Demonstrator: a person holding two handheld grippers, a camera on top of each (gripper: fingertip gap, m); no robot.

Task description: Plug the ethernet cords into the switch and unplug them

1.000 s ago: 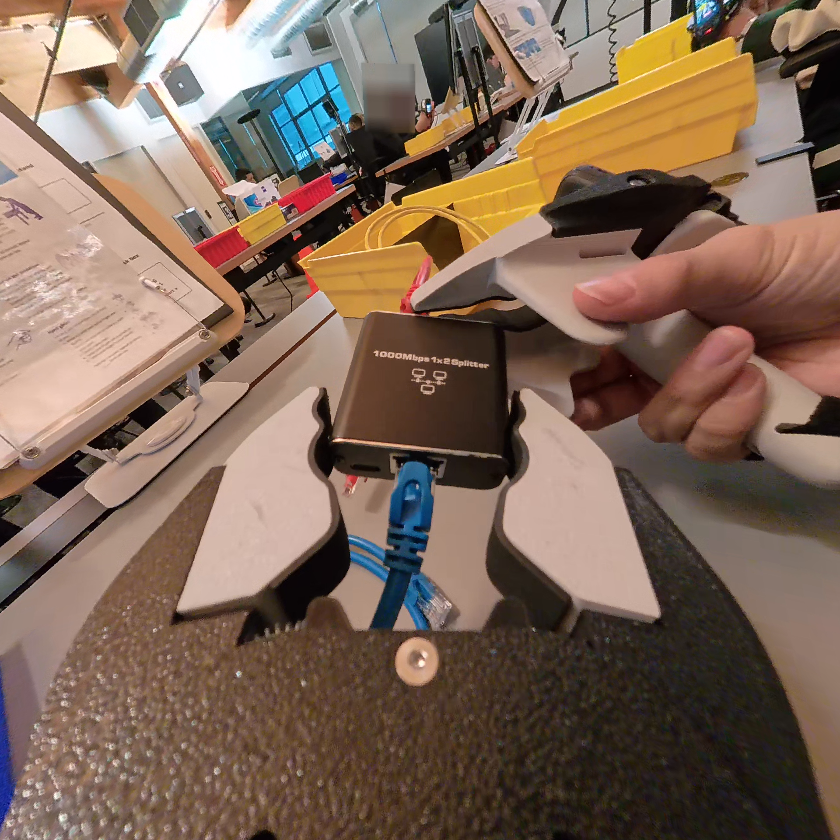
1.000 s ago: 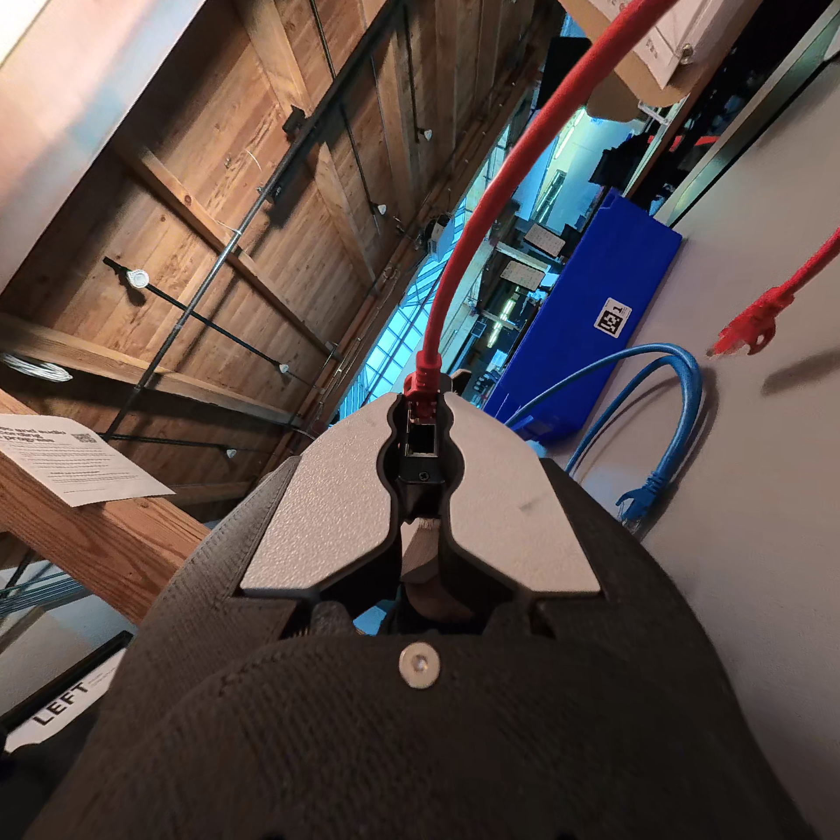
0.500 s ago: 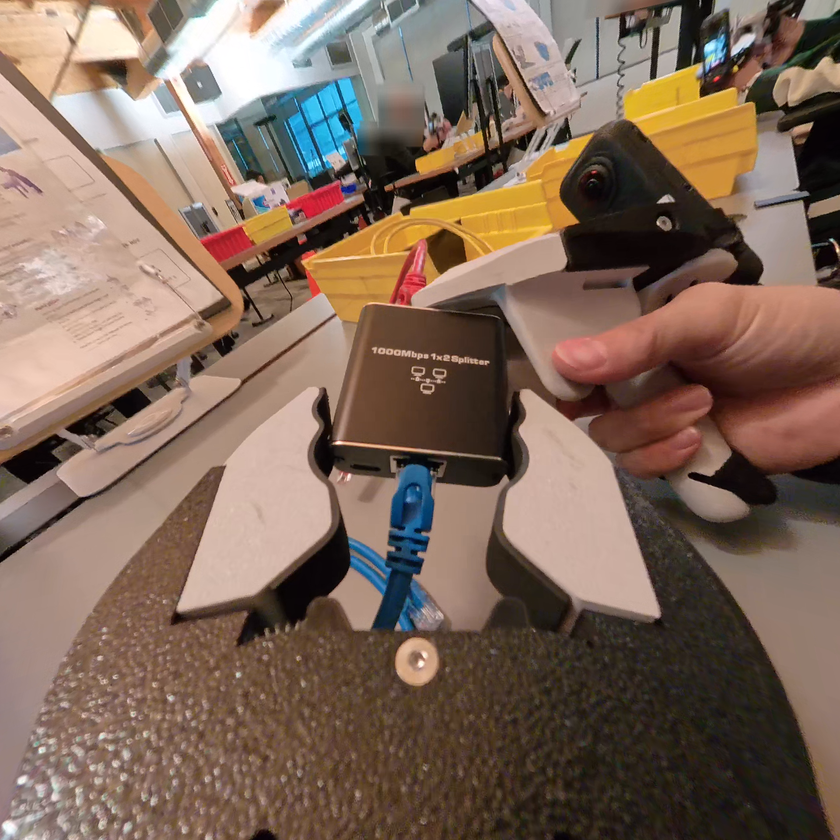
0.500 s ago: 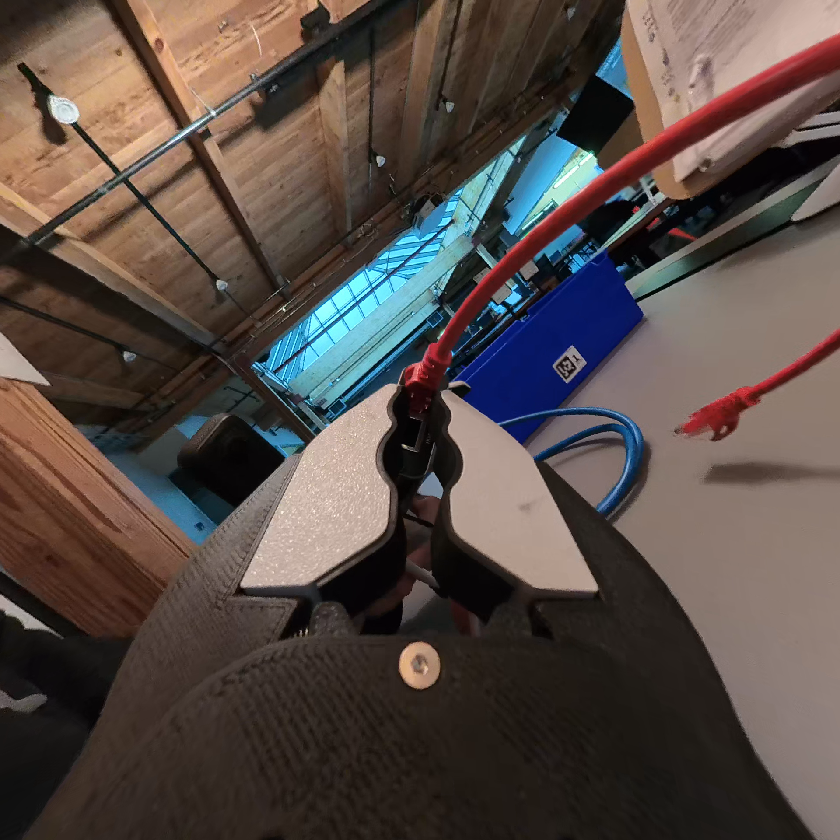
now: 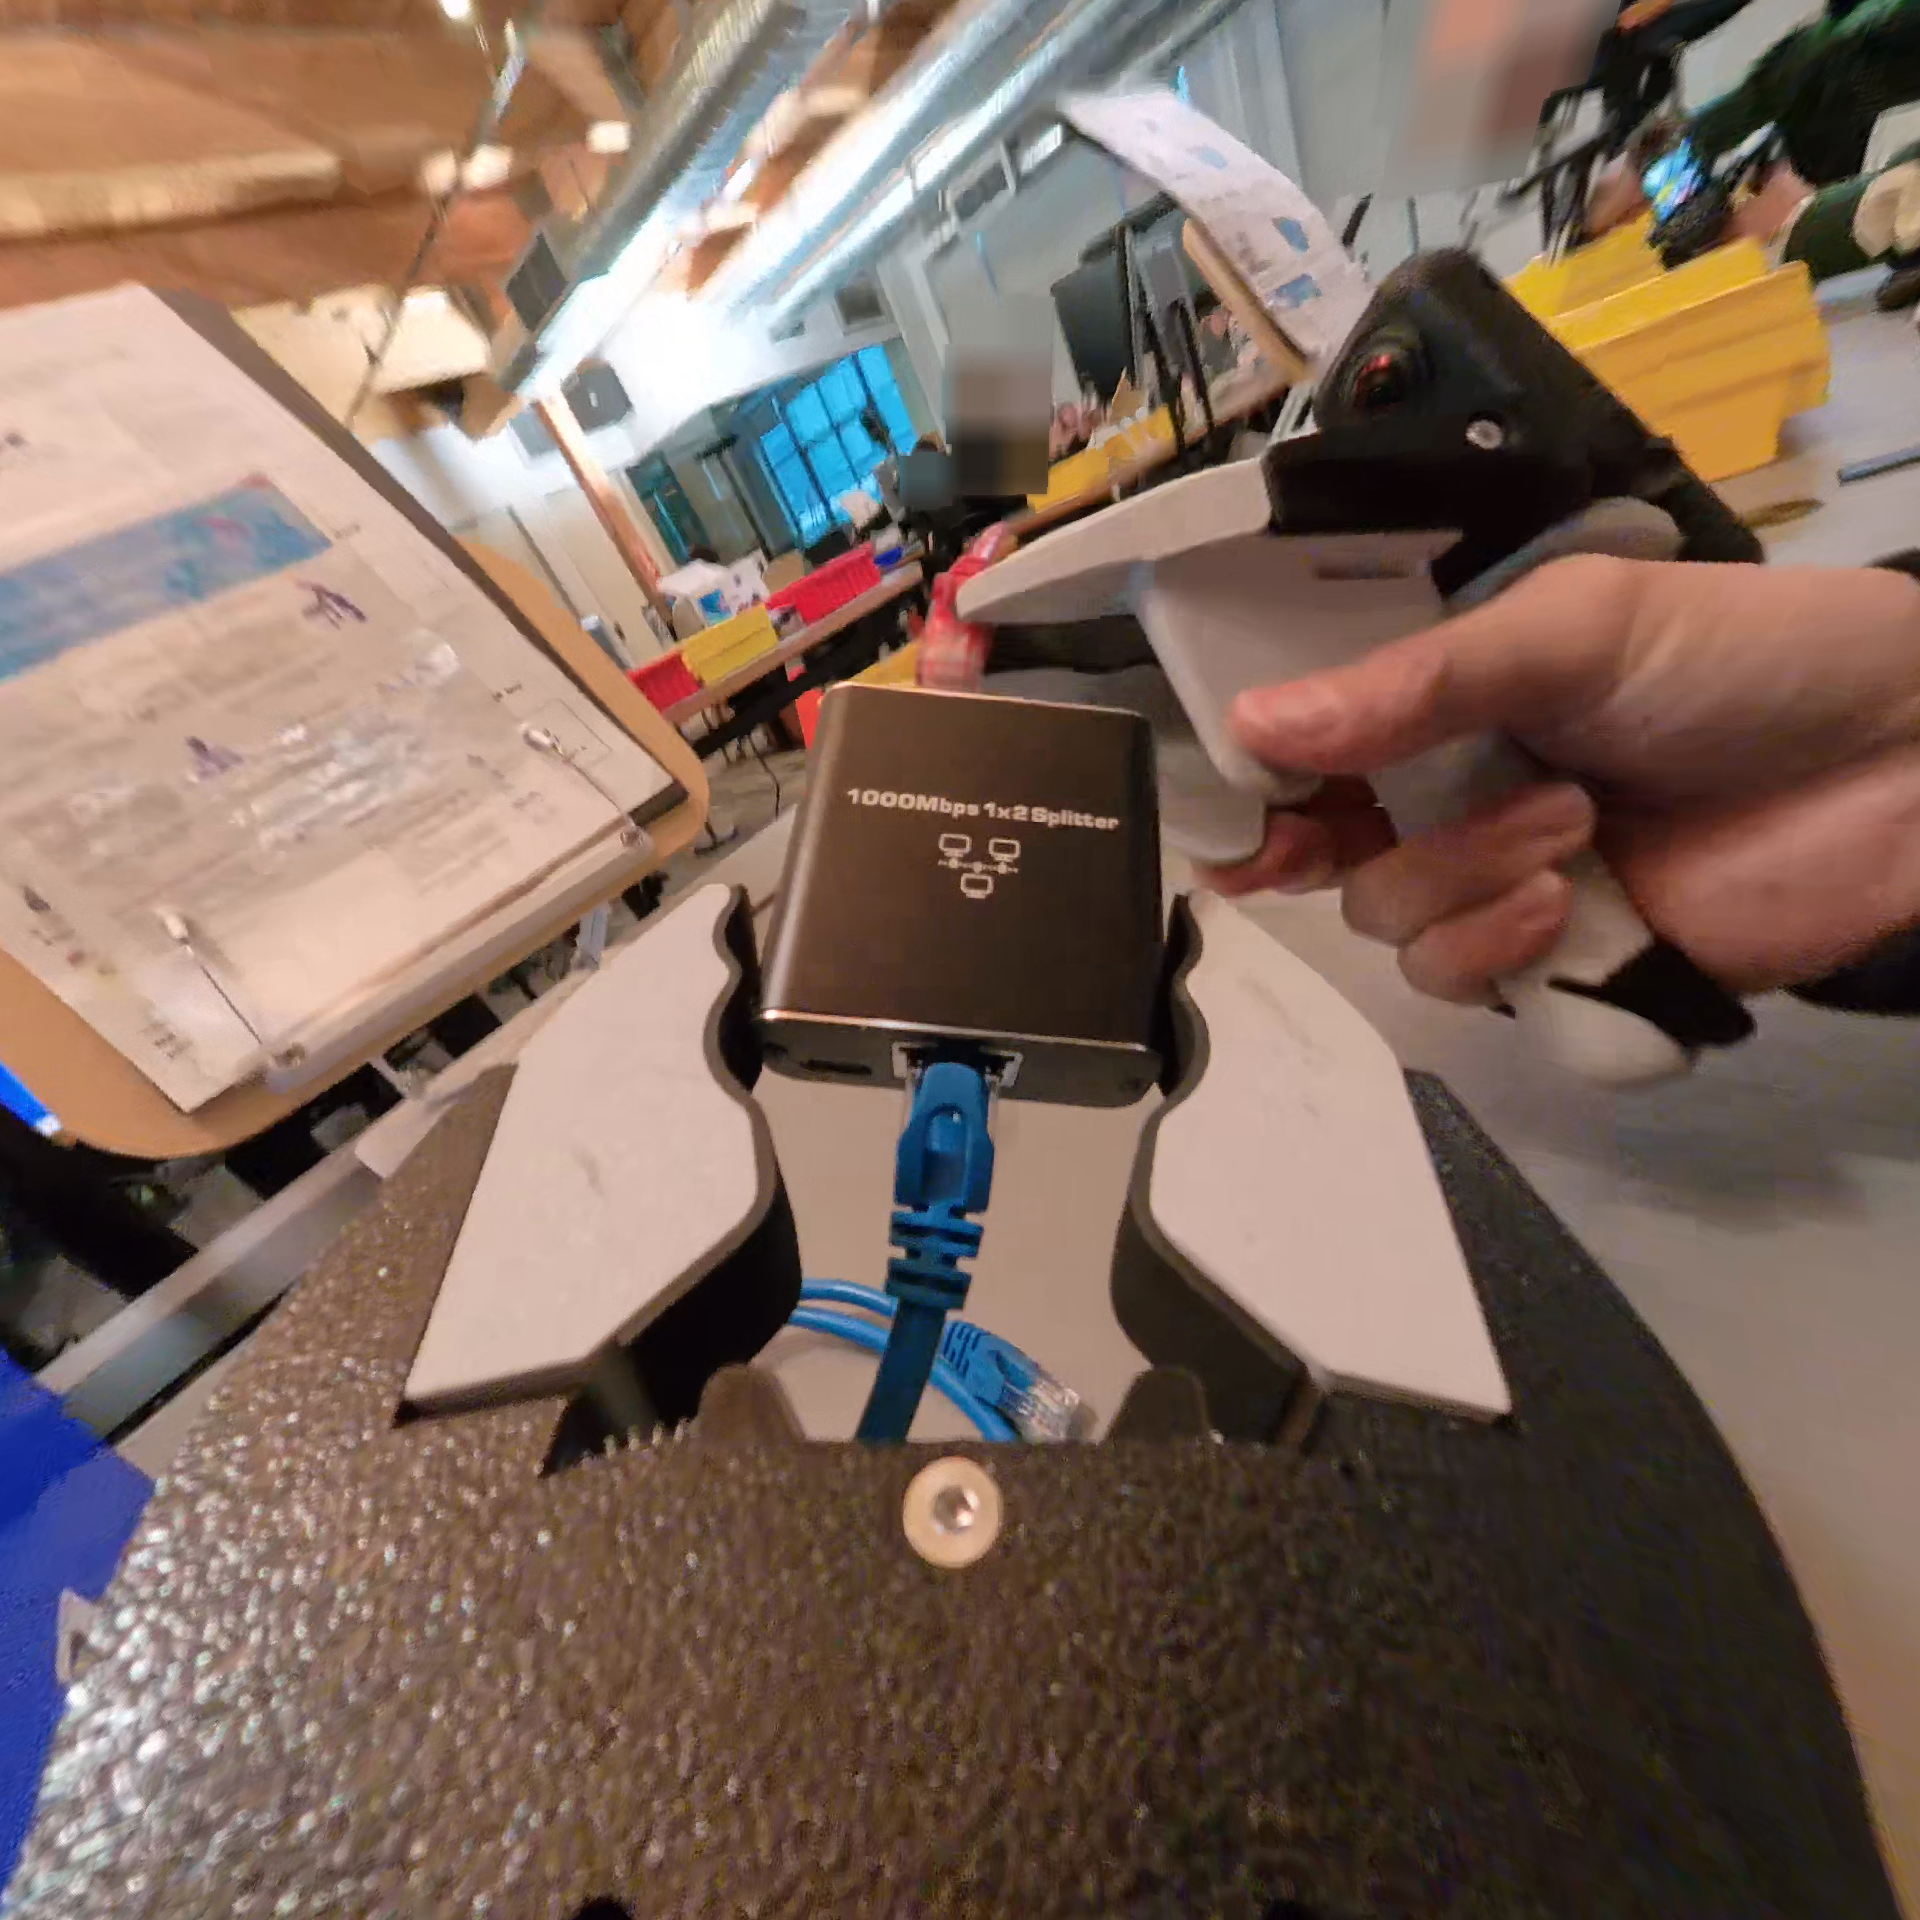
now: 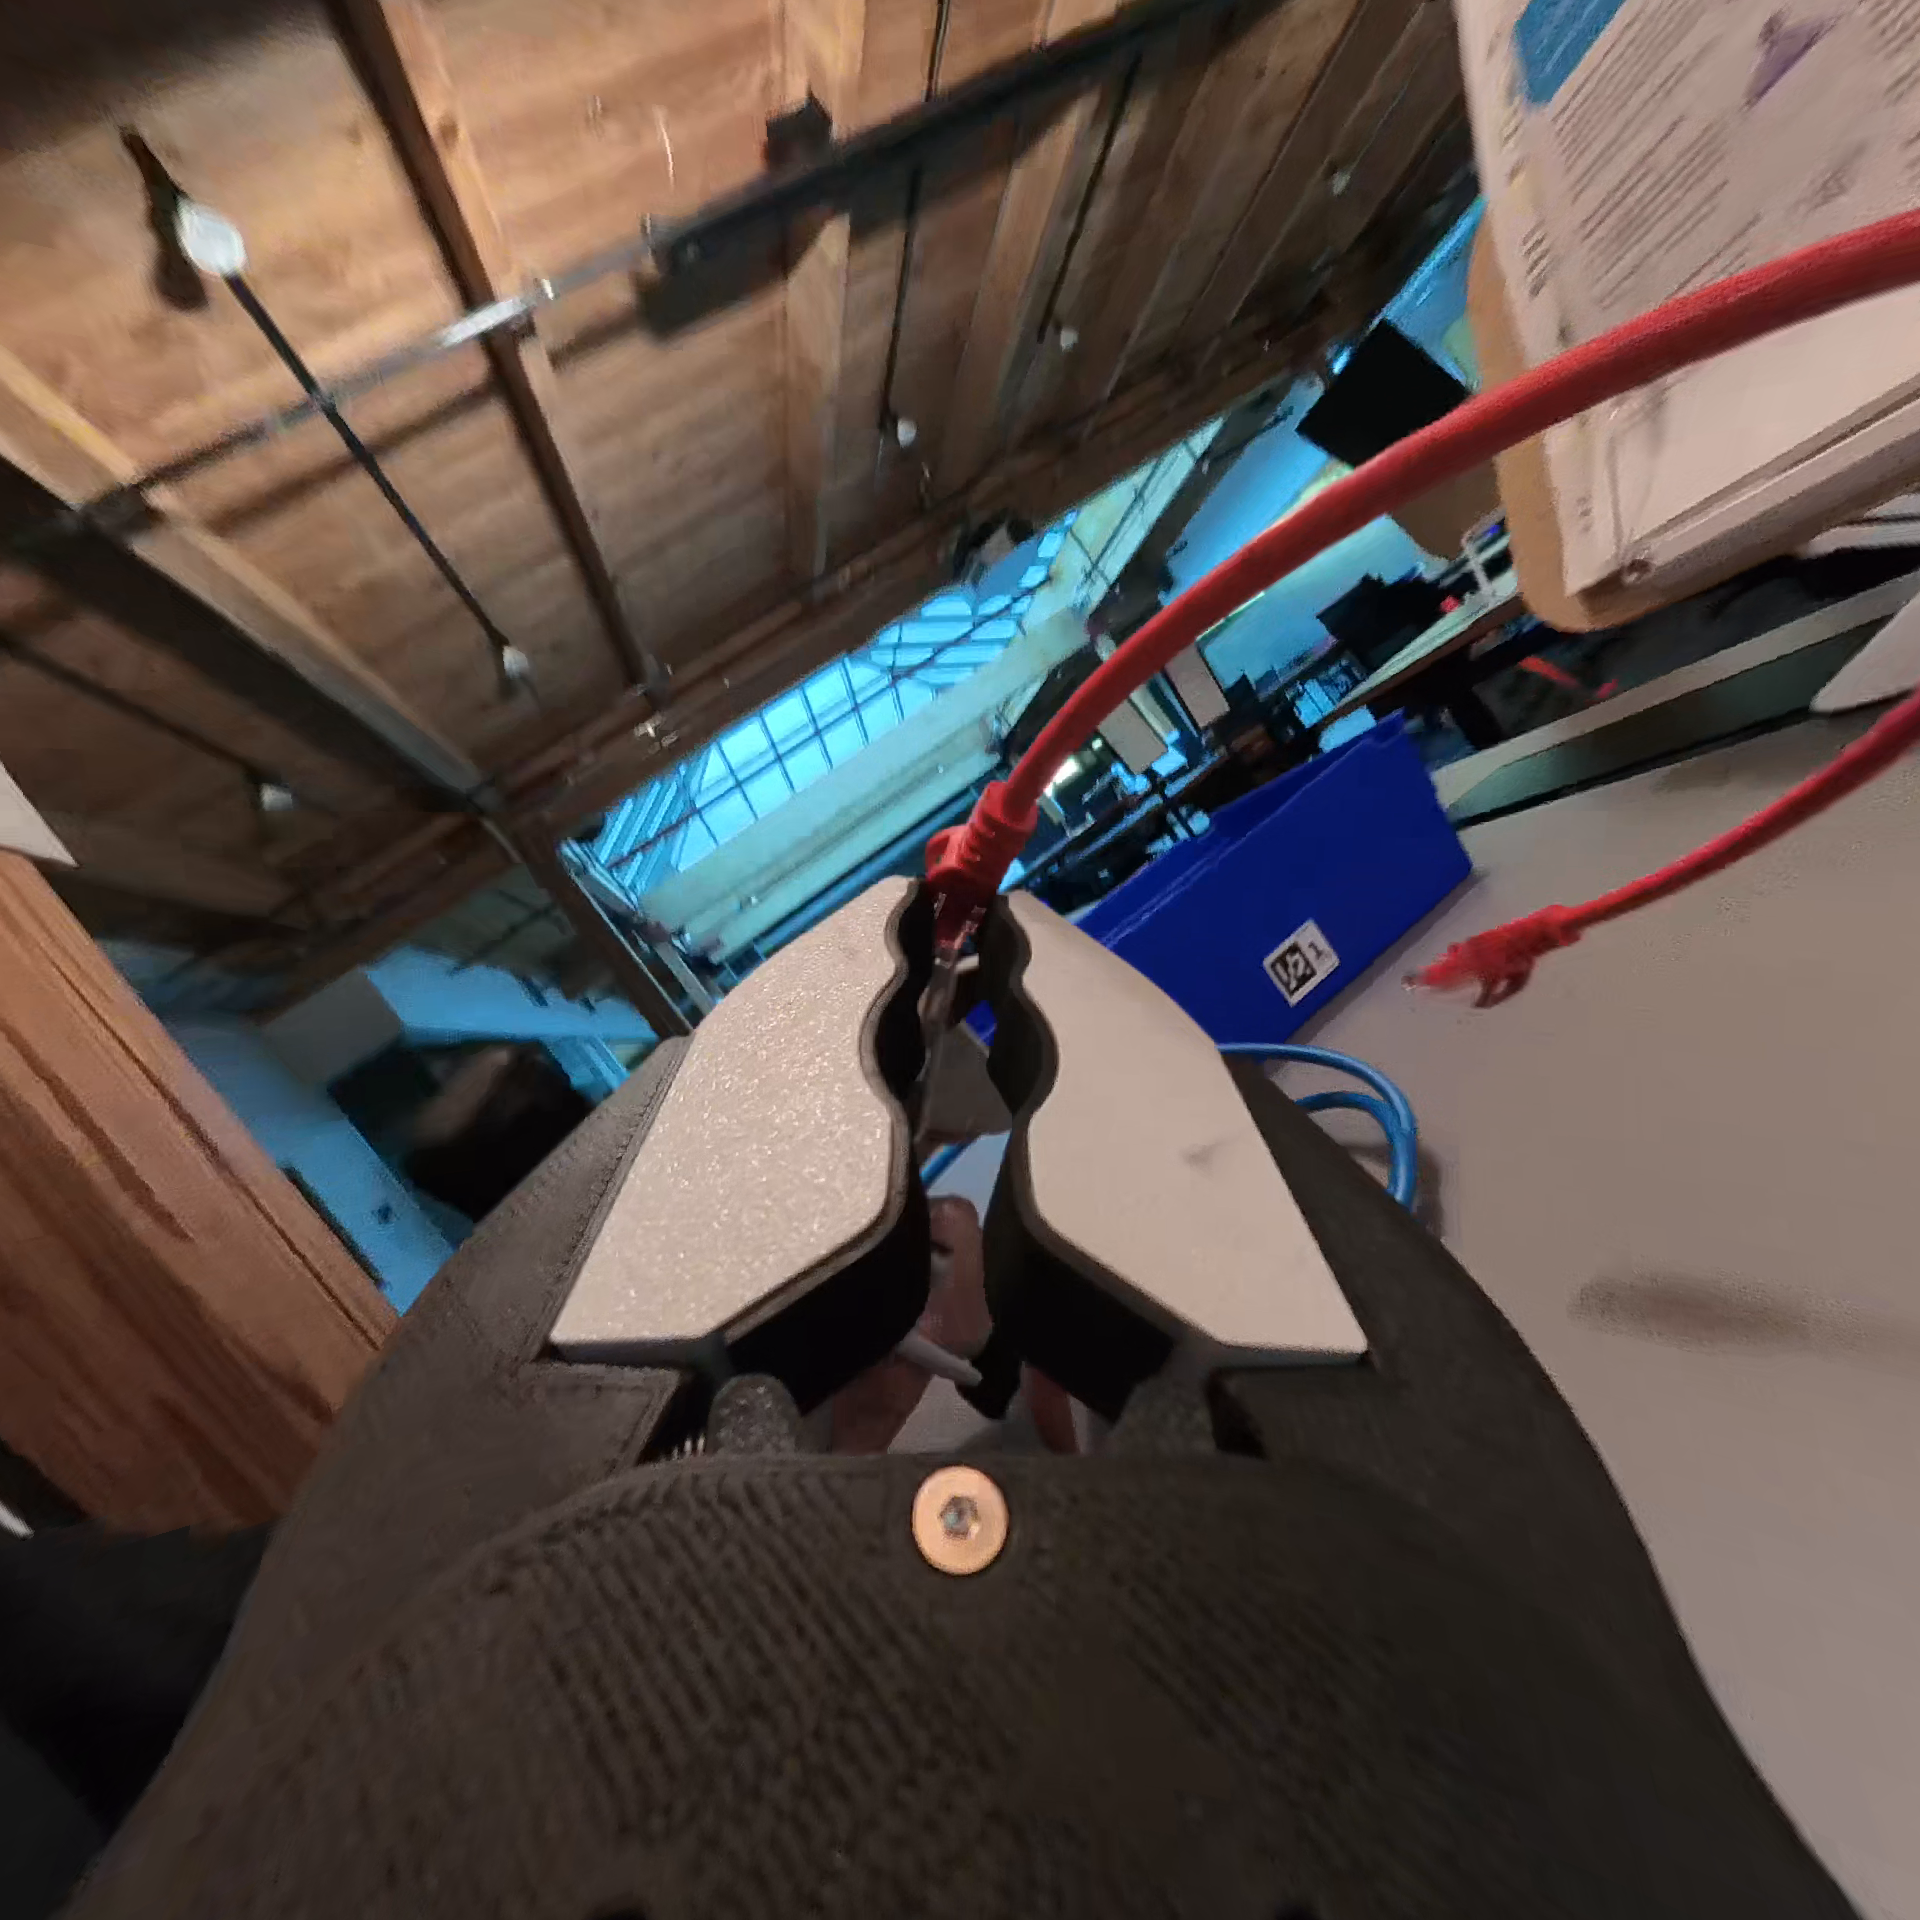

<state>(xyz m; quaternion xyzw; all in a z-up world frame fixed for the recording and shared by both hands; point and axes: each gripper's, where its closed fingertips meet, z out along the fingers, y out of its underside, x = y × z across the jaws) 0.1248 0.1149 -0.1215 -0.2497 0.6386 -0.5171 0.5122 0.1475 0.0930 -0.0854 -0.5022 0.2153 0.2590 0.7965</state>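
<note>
My left gripper (image 5: 961, 914) is shut on the black switch (image 5: 971, 862) and holds it above the grey table. A blue ethernet cord (image 5: 935, 1174) is plugged into the switch's near port. My right gripper (image 6: 961, 914) is shut on a red ethernet cord's plug (image 6: 961, 894). In the left wrist view that gripper (image 5: 977, 613) sits at the switch's far end, with the red plug (image 5: 951, 639) just behind and above the switch. The far ports are hidden. The red cord's other plug (image 6: 1486, 961) lies on the table.
A clipboard stand with papers (image 5: 260, 727) stands at the left. A blue bin (image 6: 1278, 925) sits on the table near a coiled blue cord (image 6: 1361, 1112). Yellow bins (image 5: 1683, 353) are at the far right. A hand (image 5: 1683, 769) holds the right gripper.
The right gripper with the red plug has risen and swung behind the switch's far end. The left gripper still holds the switch and has tilted a little; the views are blurred by motion.
</note>
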